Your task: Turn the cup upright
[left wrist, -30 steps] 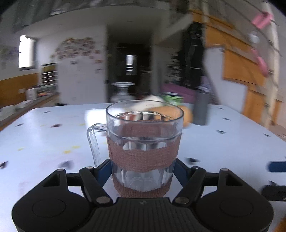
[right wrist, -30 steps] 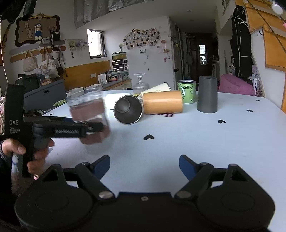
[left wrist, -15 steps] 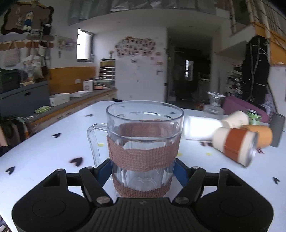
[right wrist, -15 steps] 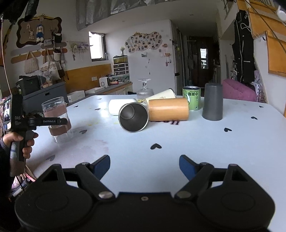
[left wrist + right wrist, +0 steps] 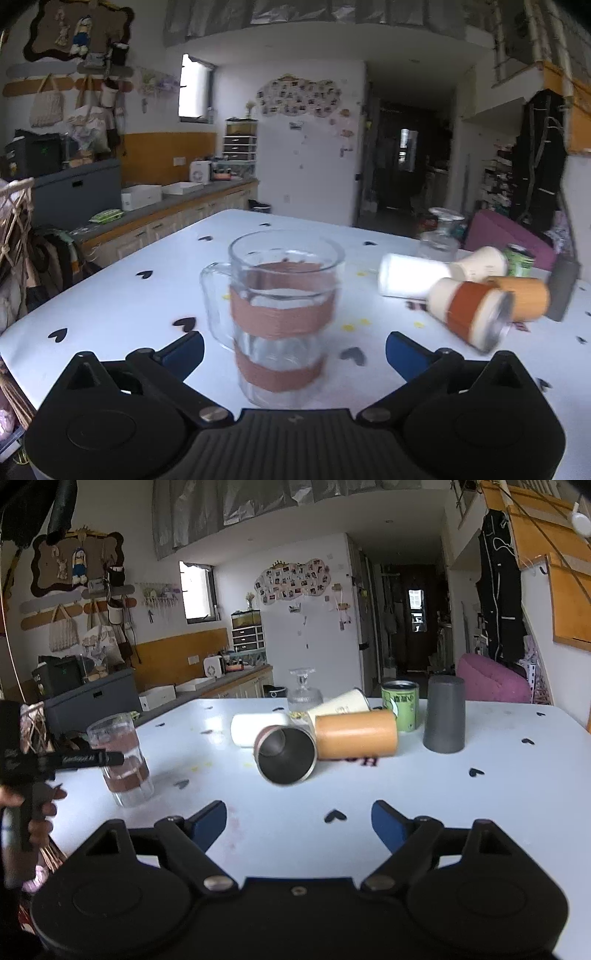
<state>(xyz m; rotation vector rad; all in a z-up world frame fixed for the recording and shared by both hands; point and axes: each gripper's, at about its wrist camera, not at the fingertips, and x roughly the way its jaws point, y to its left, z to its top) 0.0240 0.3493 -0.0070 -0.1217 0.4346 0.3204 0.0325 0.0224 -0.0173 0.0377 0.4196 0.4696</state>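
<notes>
Reading what I can: the green can [image 5: 400, 709] carries lettering too small to make out, and dark letters under the orange cup [image 5: 356, 734] are cut off. My left gripper [image 5: 294, 345] has its fingers spread wide, the glass mug [image 5: 282, 317] standing upright on the tabletop [image 5: 122, 306] between them, untouched. Only the right view shows the steel cup's [image 5: 286, 755] open mouth; the right gripper [image 5: 299, 821] is wide too, holding nothing.
</notes>
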